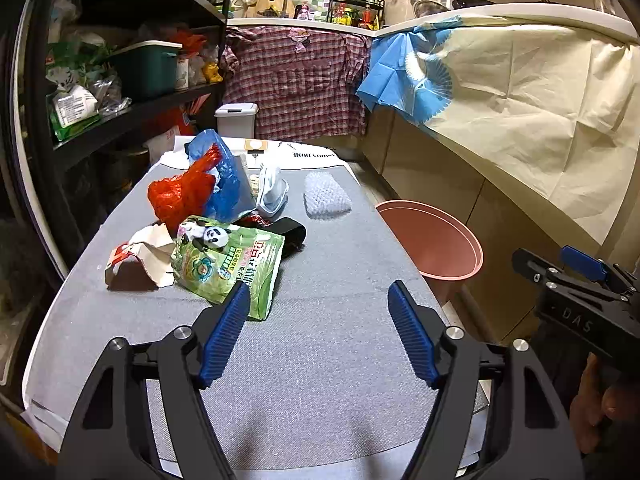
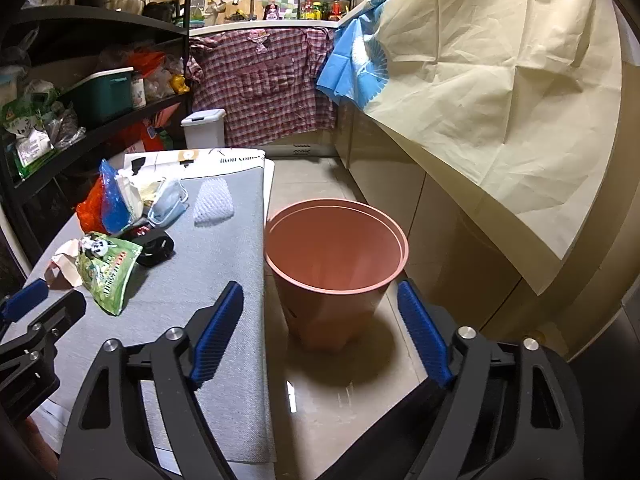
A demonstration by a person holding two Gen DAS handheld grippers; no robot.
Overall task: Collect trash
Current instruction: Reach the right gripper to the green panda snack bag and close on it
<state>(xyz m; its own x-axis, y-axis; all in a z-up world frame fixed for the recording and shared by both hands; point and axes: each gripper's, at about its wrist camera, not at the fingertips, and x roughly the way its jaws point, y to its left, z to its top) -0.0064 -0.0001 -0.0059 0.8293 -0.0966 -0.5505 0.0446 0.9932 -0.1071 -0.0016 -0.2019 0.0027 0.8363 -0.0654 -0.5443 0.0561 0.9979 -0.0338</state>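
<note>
Beside the table [image 1: 328, 360], both the left gripper [image 1: 318, 300] and right gripper [image 2: 320, 300] hang spread and empty, and the light green packet [image 1: 230, 264] could slip short of the pink bin [image 2: 336, 248].

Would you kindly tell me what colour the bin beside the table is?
The bin is terracotta pink, inside and out; the right wrist view shows it best.
</note>
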